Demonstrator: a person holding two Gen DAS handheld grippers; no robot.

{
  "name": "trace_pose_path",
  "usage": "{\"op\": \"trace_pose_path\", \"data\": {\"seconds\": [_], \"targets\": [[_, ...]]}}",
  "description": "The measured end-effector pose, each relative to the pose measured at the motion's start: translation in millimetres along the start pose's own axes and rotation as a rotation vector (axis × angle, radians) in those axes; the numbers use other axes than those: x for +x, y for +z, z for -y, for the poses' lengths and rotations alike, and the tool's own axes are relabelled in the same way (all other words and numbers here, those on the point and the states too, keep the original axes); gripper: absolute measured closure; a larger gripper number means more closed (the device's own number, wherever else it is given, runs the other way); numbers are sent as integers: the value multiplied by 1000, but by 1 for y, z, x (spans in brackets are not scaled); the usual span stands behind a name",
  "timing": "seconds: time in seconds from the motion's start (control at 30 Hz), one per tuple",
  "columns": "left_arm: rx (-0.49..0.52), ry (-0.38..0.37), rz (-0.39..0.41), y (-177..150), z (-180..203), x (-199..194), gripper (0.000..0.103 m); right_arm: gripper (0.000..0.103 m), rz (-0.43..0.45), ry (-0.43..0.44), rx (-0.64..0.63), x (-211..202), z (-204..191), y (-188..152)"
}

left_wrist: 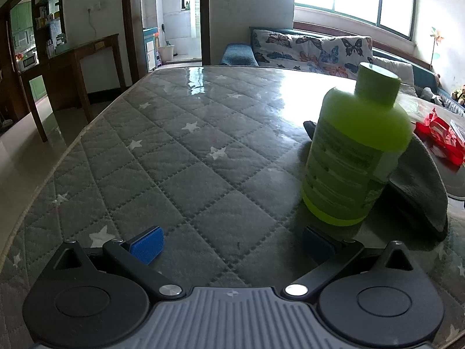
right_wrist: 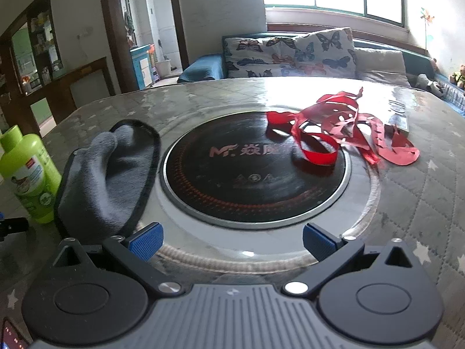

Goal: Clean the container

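Note:
A green bottle with a green cap stands upright on the quilted table, ahead and to the right of my left gripper, which is open and empty. The bottle also shows at the far left of the right wrist view. A grey cloth with black trim lies beside the bottle; it also shows in the left wrist view. My right gripper is open and empty, in front of a round black cooktop set in the table.
Red cut-paper ribbon lies on the cooktop's far right edge and the table. The table's left edge drops to the floor. A sofa with butterfly cushions stands behind the table. A dark wooden desk is at the left.

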State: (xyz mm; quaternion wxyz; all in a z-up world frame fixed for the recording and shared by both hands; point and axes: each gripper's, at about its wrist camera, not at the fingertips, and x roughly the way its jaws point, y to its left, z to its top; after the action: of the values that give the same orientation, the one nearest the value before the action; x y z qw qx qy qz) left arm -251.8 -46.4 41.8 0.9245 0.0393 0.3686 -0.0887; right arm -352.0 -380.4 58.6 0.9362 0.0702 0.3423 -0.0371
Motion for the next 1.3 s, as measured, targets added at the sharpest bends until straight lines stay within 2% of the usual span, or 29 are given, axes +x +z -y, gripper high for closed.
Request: {"op": "trace_pose_path", "data": {"seconds": [0.7,1.3], "targets": [[21,-17,-20,-10,26,-13,0,0,-1,89,-66,-13,-39,-8],[13,-13,-7,-13,27,-14,0,0,-12,96,-57,-10,-40,-11]]}}
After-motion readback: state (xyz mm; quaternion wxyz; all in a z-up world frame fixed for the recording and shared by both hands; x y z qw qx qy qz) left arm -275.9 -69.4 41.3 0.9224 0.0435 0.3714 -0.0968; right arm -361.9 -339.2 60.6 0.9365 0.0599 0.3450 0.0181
